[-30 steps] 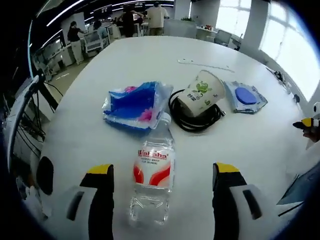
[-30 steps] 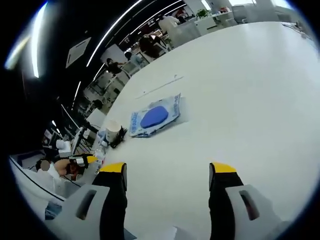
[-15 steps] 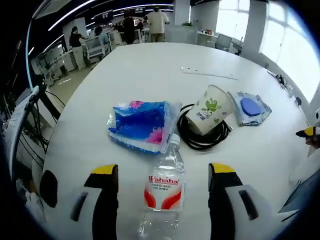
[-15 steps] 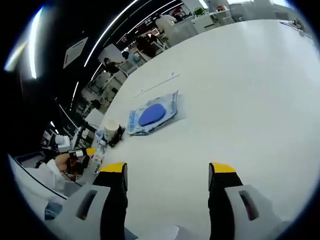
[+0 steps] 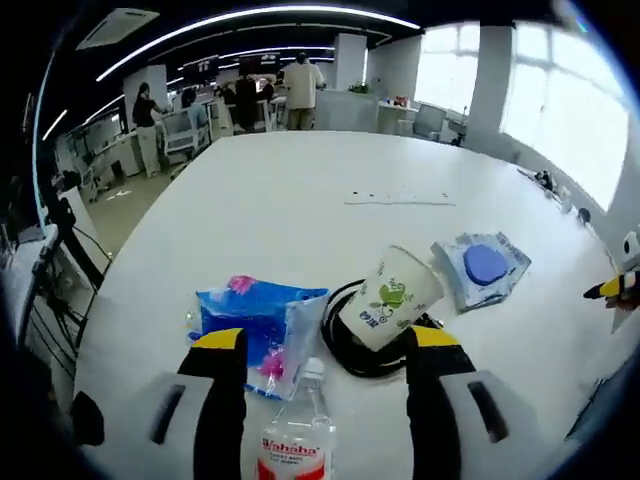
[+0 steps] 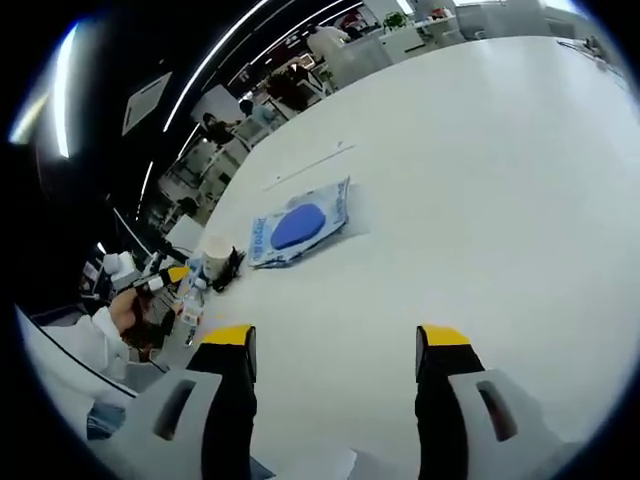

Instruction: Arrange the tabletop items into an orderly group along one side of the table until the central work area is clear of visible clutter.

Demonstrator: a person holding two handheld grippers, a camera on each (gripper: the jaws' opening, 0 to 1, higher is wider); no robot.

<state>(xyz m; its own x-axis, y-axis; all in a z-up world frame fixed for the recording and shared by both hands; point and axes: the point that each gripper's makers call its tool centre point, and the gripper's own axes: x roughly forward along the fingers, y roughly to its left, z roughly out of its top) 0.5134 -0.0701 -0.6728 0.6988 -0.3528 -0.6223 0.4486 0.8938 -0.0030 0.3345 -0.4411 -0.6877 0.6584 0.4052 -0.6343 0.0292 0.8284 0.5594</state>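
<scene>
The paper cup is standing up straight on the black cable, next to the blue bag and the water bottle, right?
Not quite. The paper cup is tipped on its side, leaning on the black cable, not standing straight. The left gripper view shows it. The blue bag and water bottle are beside it.

This is a large open-plan office or lab floor. A broad white table (image 5: 290, 200) stands under long strip ceiling lights (image 5: 250, 18), with tall bright windows (image 5: 560, 100) on one side. Beyond it, standing people (image 5: 300, 90) work at rows of desks with equipment (image 5: 190, 105).
</scene>
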